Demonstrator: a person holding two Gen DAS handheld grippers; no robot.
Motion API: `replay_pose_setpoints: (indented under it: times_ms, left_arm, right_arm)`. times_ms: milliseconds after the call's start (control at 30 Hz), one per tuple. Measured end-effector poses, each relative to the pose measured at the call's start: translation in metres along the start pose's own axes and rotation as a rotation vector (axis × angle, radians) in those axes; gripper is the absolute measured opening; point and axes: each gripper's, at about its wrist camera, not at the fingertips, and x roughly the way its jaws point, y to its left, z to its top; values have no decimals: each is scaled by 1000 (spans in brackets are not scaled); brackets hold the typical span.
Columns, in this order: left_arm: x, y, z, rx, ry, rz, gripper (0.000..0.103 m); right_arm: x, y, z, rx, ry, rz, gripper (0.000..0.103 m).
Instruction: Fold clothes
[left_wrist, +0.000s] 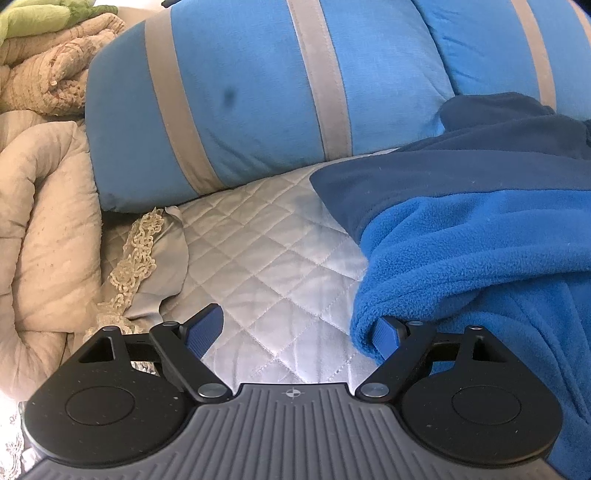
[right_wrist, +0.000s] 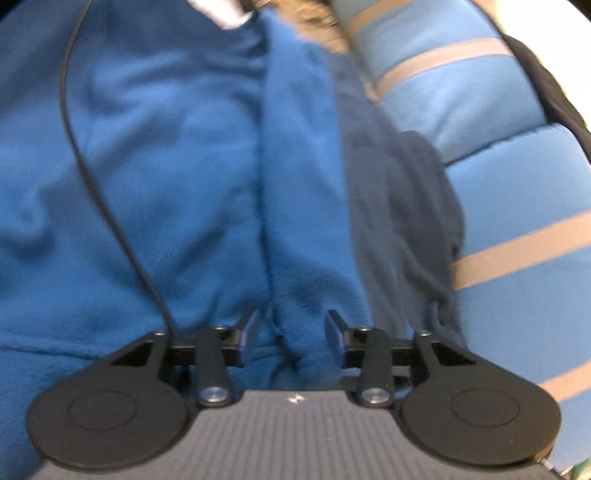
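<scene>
Two blue pillows with grey stripes (left_wrist: 240, 99) lean at the back of the bed, whose white quilted cover (left_wrist: 266, 251) is bare in the middle. One blue fleece garment (left_wrist: 480, 258) with navy trim lies on the quilt's right side. A beige folded comforter (left_wrist: 40, 229) sits left. The left tool (left_wrist: 295, 332) is spread wide, its right finger touching the fleece edge. The right tool (right_wrist: 291, 332) is partly open, a fleece fold between its fingers. No readable writing.

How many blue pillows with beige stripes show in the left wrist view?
2. One large blue pillow with beige stripes lies centre-left on the white quilted bedspread; a second striped pillow sits top right, behind the blue fleece garment. More may be hidden.
</scene>
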Motion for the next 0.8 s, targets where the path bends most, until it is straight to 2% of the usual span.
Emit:
replay_pose_setpoints:
  times_ms: [233, 300, 500, 567, 800]
  left_arm:
    - [0, 1, -3, -2, -12, -7, 84]
    - [0, 1, -3, 0, -16, -7, 84]
    - [-2, -3, -5, 52, -40, 1, 85]
    - [-4, -9, -6, 107, -61, 20, 85]
    - [-12, -31, -11, 460, -169, 93, 85]
  right_arm:
    - [29, 25, 12, -190, 105, -97, 39]
    - [33, 30, 13, -229, 124, -103, 14]
    - [22, 27, 15, -194, 136, -56, 9]
    - [17, 25, 16, -178, 139, -39, 9]
    - [3, 19, 18, -123, 150, 21, 9]
